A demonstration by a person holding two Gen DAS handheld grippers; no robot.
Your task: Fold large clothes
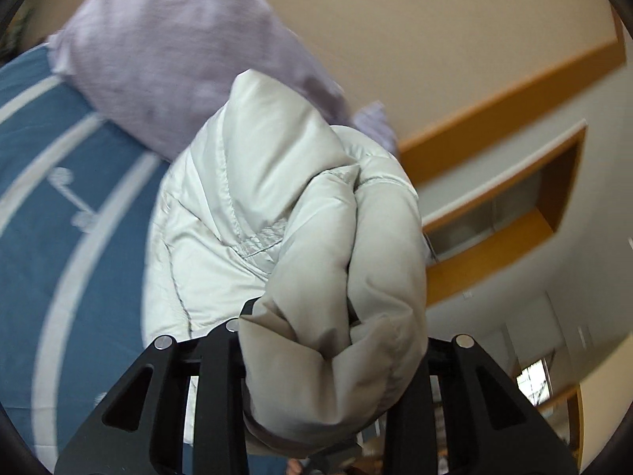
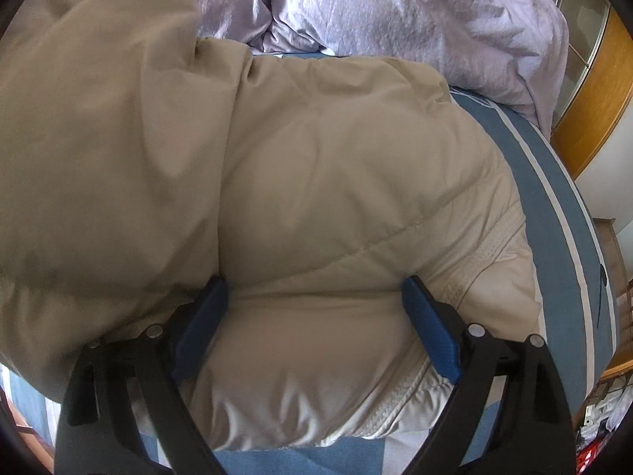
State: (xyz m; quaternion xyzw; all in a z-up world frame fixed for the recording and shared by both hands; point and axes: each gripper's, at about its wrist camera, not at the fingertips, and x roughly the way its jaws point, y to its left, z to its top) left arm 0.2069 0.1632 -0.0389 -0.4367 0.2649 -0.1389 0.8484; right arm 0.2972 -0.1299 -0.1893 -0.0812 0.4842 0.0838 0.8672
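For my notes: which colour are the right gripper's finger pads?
Blue pads, clearest in the right wrist view.

Blue white-striped bed is carrying a beige puffy jacket; lavender pillows are lying behind it.

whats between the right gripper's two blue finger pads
In the right wrist view, a padded bulge of the beige puffer jacket fills the gap between the right gripper's blue pads, which stand wide apart on either side of it.

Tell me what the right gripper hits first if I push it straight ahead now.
Probably the beige padded jacket: the right gripper is open with the jacket's bulk already between its blue pads, so it looks like immediate contact.
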